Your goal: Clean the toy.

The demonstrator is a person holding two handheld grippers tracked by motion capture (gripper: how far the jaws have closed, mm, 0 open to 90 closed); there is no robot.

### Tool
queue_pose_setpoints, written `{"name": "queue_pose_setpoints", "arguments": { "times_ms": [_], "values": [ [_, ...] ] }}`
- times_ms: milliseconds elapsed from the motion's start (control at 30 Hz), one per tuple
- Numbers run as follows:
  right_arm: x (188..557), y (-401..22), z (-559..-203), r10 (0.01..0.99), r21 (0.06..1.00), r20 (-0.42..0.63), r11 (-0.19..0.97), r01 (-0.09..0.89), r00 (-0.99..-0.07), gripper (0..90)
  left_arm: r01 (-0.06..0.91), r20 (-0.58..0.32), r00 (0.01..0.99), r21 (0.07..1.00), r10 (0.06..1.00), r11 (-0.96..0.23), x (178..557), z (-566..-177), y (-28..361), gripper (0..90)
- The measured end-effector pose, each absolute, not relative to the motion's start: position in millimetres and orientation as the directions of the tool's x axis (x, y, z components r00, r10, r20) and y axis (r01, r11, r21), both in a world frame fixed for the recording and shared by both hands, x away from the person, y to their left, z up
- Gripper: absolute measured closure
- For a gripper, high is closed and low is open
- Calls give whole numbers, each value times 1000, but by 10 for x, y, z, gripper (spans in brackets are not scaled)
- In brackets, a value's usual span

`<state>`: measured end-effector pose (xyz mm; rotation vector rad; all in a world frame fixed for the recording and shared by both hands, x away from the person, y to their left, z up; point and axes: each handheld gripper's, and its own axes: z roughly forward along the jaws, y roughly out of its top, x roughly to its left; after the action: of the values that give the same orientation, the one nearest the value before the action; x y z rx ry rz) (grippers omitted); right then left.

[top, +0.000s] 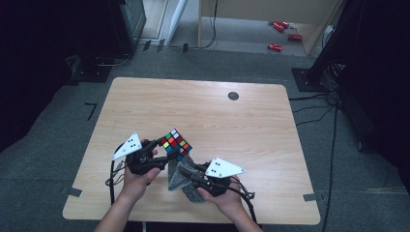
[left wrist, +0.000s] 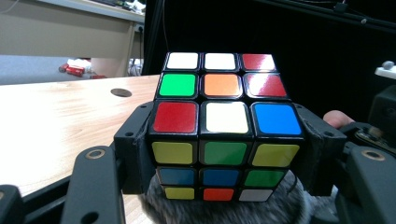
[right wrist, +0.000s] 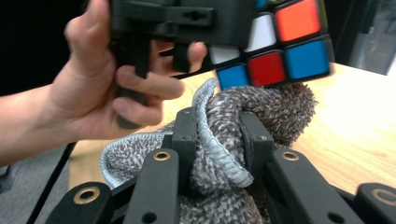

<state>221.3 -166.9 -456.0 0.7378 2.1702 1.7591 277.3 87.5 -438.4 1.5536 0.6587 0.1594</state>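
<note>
The left gripper (top: pixel 159 145) is clenched on a scrambled colourful plastic puzzle cube (top: pixel 176 143), one jaw pressing on each opposite side, and it holds the cube lifted above the near middle of the pale wooden tabletop (top: pixel 203 111). In the left gripper view the cube (left wrist: pixel 224 126) sits square between the jaws, so the grasp looks firm. The right gripper (right wrist: pixel 217 140) is closed on a bunched grey woven cloth (right wrist: pixel 224 154), with a thick fold squeezed between its jaws. The cloth (top: pixel 183 179) rises from the tabletop just to the right of the cube and meets the cube's underside (touching or almost, I cannot tell exactly). I judge that the cube is kept raised and steady so that the cloth can wipe its lower faces. The person's left hand (right wrist: pixel 112 88) wraps around the handle of the left gripper. No container is on the tabletop.
</note>
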Motion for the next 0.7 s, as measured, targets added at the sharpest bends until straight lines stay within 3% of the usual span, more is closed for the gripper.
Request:
{"name": "queue_pose_setpoints", "arguments": {
  "times_ms": [300,600,700],
  "values": [
    [2308,-1943,-4473,625,972,160,35,232,-764,731,307,-288,821,951,494,43,2778,-4390,868,348],
    [2203,-1679,-4541,546,969,87,149,199,-833,726,303,-284,824,952,490,42,2773,-4388,869,348],
    [2233,-1771,-4486,551,973,94,123,193,-829,724,299,-284,824,953,490,48,2775,-4377,886,348]
  ]
}}
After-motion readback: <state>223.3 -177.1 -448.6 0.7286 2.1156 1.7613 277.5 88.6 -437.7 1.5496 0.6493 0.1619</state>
